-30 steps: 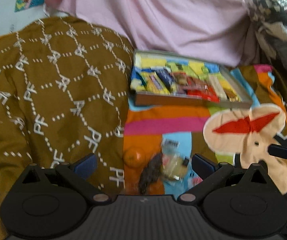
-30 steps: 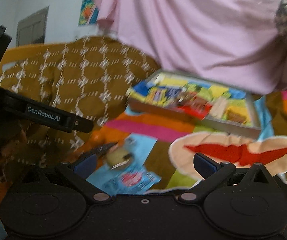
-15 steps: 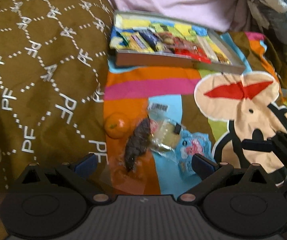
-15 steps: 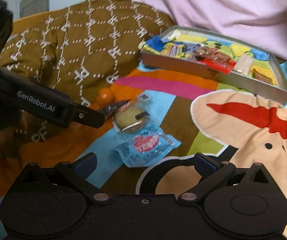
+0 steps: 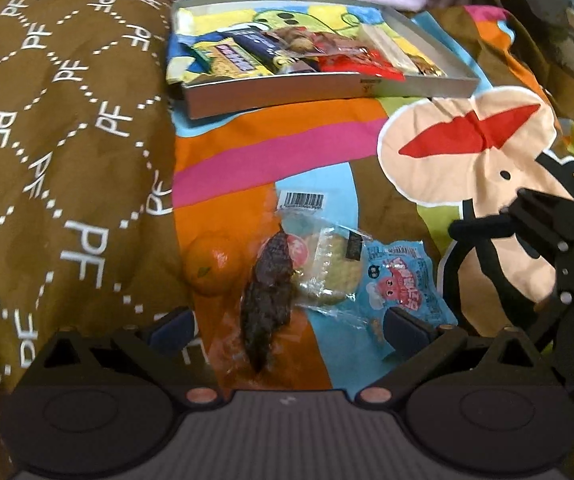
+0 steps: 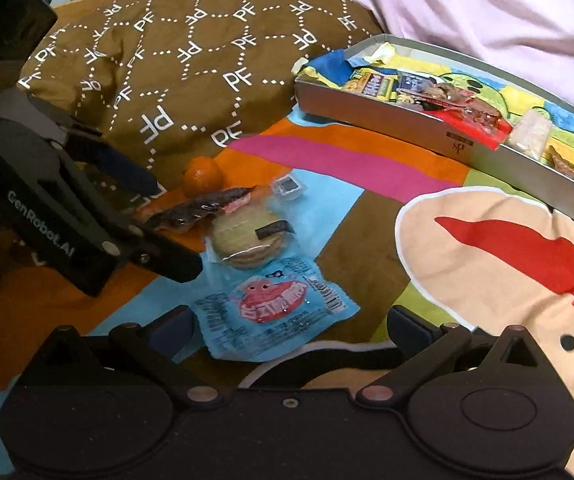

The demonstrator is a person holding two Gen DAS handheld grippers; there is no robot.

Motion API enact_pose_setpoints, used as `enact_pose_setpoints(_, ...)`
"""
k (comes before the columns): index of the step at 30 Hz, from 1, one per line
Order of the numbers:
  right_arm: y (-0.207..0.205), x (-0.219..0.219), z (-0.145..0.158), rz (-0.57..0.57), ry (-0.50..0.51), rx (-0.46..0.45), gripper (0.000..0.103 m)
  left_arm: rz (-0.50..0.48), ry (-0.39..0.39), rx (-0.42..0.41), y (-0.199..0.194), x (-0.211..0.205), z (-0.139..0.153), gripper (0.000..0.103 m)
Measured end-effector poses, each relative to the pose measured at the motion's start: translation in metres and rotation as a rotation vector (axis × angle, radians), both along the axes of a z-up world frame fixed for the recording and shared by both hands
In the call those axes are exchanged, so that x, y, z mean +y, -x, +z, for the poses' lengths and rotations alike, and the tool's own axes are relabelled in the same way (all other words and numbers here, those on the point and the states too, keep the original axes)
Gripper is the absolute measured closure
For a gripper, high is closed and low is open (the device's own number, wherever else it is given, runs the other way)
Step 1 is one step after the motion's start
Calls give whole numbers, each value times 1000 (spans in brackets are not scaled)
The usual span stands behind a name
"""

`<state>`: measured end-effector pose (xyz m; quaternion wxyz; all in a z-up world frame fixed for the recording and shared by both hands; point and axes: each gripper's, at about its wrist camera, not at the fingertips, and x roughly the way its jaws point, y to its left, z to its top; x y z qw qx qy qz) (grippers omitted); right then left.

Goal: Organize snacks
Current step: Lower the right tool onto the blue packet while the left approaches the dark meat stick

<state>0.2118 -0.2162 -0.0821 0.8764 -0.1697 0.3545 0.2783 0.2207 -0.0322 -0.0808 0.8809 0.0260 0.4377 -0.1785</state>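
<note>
Bedding fills both views: a bright cartoon-print bedsheet (image 5: 287,152) with a brown patterned quilt (image 5: 67,120) heaped along its left and pink fabric behind. Four loose snacks lie clustered on the sheet: an orange (image 5: 212,266), a dark dried-fruit packet (image 5: 269,300), a clear-wrapped biscuit (image 5: 327,268) and a blue candy packet (image 6: 275,310). Well beyond them sits a shallow grey box (image 5: 327,90), already partly filled with snacks.

Both tools hover over the cluster, holding nothing. The left gripper (image 5: 287,320) has its fingers spread wide around the dark packet; the right gripper (image 6: 291,322) has its fingers wide over the blue packet.

Picking up looks like the step in hand. Next, each gripper likely needs to lower and pinch. The packets overlap, so neighbours may drag. Open sheet leads to the box; its raised wall must be cleared.
</note>
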Motion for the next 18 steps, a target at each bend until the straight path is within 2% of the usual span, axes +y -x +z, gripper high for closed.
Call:
enact_pose_setpoints(8, -20, 3, -9, 105, -3, 38, 1, -91, 13, 55, -19, 5, -3, 1)
enact_pose_setpoints(13, -33, 1, -12, 171, -21, 62, 1, -104, 44, 70, -23, 12, -5, 2)
enact_pose_setpoints(18, -44, -2, -17, 195, -55, 92, 1, -132, 26, 71, -24, 11, -7, 5)
